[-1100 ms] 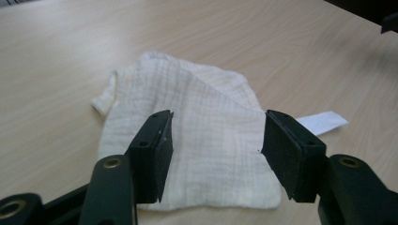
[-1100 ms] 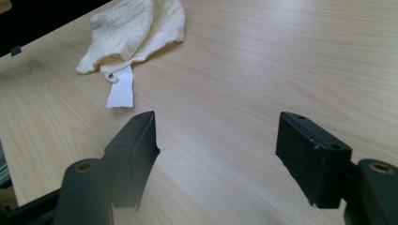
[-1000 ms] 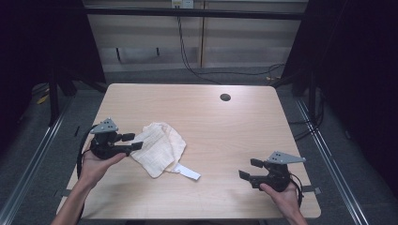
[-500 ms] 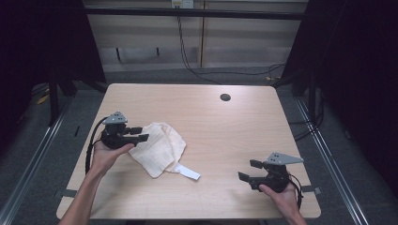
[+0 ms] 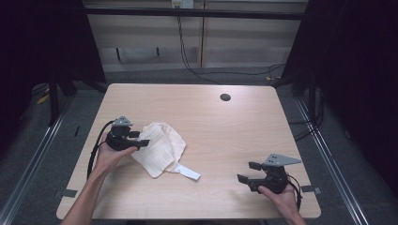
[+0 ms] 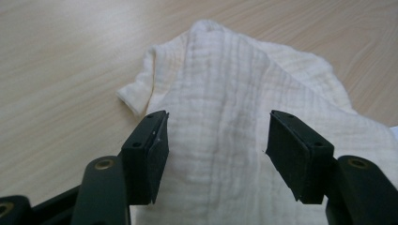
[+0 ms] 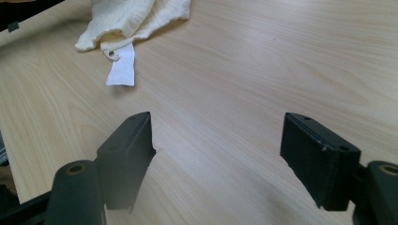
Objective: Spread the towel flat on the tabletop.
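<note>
1. Your left claw [image 5: 142, 138] has just been opening; its jaws now straddle the cloth [image 5: 159, 147] without pinching it.
2. The cloth's raised fold runs straight ahead between them.
3. Your right claw [image 5: 248, 171], spread and empty, sits well apart across the tabletop [image 5: 225, 131].

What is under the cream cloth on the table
The cream cloth lies crumpled straight on the wooden table; a white tag sticks out from its near edge. The folds cover whatever else might lie beneath. The left tool, open, is at its edge.
</note>
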Action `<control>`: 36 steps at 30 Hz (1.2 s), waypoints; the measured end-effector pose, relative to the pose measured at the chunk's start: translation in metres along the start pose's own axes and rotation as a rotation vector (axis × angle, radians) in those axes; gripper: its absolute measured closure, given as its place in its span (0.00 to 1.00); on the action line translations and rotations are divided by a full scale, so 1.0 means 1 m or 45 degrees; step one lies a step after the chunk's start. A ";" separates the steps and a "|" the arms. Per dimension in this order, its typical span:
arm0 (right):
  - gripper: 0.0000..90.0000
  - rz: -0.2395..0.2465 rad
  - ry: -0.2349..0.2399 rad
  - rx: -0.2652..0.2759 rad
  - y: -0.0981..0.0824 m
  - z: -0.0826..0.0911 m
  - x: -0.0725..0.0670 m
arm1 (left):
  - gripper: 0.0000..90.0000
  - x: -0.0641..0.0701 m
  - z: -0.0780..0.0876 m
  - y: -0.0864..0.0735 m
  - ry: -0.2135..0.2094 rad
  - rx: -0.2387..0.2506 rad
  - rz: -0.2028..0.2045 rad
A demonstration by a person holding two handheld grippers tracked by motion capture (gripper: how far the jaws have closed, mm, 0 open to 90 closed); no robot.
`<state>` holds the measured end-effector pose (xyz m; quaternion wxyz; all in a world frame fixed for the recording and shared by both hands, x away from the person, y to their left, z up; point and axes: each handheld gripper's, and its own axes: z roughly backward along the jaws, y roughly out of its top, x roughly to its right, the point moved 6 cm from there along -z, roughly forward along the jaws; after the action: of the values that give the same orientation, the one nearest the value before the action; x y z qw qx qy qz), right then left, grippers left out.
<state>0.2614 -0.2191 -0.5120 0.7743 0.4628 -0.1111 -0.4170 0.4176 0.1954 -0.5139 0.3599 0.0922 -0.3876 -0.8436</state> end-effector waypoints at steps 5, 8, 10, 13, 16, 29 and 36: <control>0.28 0.017 -0.001 -0.008 0.000 0.000 -0.002 | 0.60 0.000 -0.010 -0.007 -0.011 -0.044 -0.048; 0.28 0.018 0.002 -0.016 -0.001 -0.001 -0.003 | 0.65 0.003 -0.016 -0.012 -0.024 -0.086 -0.066; 0.28 0.021 0.003 -0.019 -0.001 -0.002 -0.003 | 0.66 0.005 -0.019 -0.014 -0.036 -0.107 -0.079; 0.28 0.029 0.008 -0.025 -0.002 -0.003 -0.004 | 0.66 0.007 -0.023 -0.016 -0.002 -0.115 -0.106; 0.28 0.030 0.006 -0.037 -0.002 -0.004 -0.005 | 0.65 0.008 -0.023 -0.016 0.002 -0.118 -0.116; 0.28 0.035 -0.003 -0.058 -0.003 -0.006 -0.005 | 0.90 0.024 -0.024 -0.018 -0.049 -0.115 -0.154; 0.28 0.036 -0.001 -0.063 -0.003 -0.006 -0.006 | 0.90 0.044 -0.029 -0.017 -0.136 -0.089 -0.157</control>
<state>0.2594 -0.2116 -0.5170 0.7913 0.4416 -0.1076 -0.4089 0.3895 0.1562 -0.5412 0.2890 0.0584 -0.3702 -0.8809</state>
